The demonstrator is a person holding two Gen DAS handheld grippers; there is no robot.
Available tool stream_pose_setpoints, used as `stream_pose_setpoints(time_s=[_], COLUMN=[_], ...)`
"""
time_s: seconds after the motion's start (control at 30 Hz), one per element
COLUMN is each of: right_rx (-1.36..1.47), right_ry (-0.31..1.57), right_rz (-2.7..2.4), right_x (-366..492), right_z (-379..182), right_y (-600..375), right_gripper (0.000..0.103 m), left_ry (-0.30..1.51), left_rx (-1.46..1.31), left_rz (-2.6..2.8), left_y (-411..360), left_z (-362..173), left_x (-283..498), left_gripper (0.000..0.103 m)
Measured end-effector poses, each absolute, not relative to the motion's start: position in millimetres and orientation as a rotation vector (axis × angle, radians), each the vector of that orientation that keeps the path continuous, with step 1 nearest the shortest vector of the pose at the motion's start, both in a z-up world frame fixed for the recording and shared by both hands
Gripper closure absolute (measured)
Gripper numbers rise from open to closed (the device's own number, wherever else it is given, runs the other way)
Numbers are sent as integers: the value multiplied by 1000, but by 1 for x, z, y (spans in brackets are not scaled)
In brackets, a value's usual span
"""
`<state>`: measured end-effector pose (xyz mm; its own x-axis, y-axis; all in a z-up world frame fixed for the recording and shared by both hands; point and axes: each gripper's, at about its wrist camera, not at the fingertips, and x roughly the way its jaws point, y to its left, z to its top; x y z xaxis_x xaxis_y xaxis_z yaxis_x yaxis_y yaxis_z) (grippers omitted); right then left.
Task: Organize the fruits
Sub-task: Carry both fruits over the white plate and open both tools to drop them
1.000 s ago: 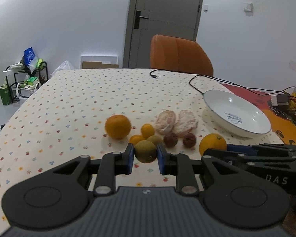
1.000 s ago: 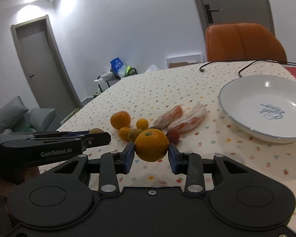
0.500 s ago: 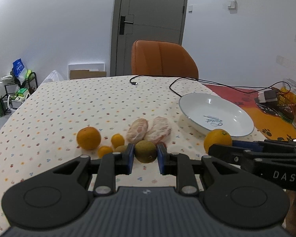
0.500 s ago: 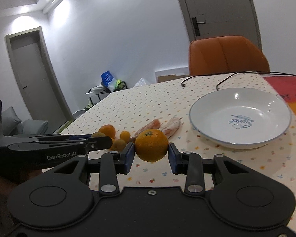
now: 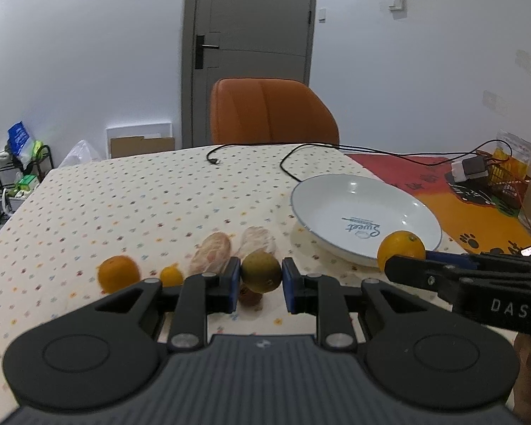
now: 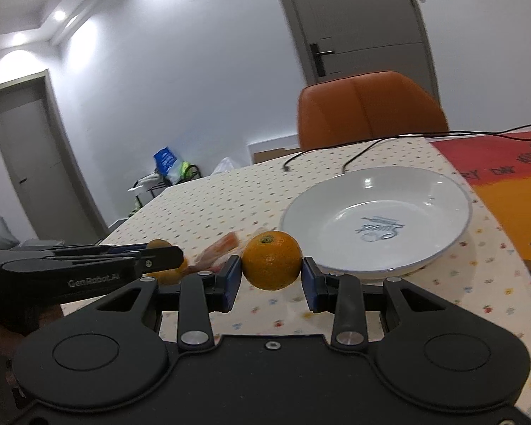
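left gripper (image 5: 260, 285) pinching greenish-brown fruit (image 5: 261, 271), lower centre of frame, above tablecloth. right gripper (image 6: 272, 279) clamping orange (image 6: 272, 260), centre frame, just beside white plate (image 6: 453, 244) rim.

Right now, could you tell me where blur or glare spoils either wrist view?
Left wrist view: fruit on the table is motion-smeared, the held greenish fruit fairly sharp. Right wrist view: ceiling lights flare top left, the chair is soft, the held orange crisp.
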<state>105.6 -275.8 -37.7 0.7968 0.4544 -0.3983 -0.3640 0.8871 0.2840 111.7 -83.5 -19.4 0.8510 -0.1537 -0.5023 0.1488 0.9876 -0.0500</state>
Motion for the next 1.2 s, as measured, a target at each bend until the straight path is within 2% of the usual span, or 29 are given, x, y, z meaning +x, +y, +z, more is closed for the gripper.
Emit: stream_pose_setpoints(time_s=[0.7,1.2], right_rx=[227,286], right_ry=[463,433], right_rz=[306,282], right_x=[142,124], right_z=[-52,-53], right_y=[-317,-340], right_gripper=[67,63], left_ry=[535,550], left_rx=[25,25], left_rz=[-225,-232], left_y=[-139,-160], left_z=[-21,-18], left_x=[172,184], left_gripper=[80,79])
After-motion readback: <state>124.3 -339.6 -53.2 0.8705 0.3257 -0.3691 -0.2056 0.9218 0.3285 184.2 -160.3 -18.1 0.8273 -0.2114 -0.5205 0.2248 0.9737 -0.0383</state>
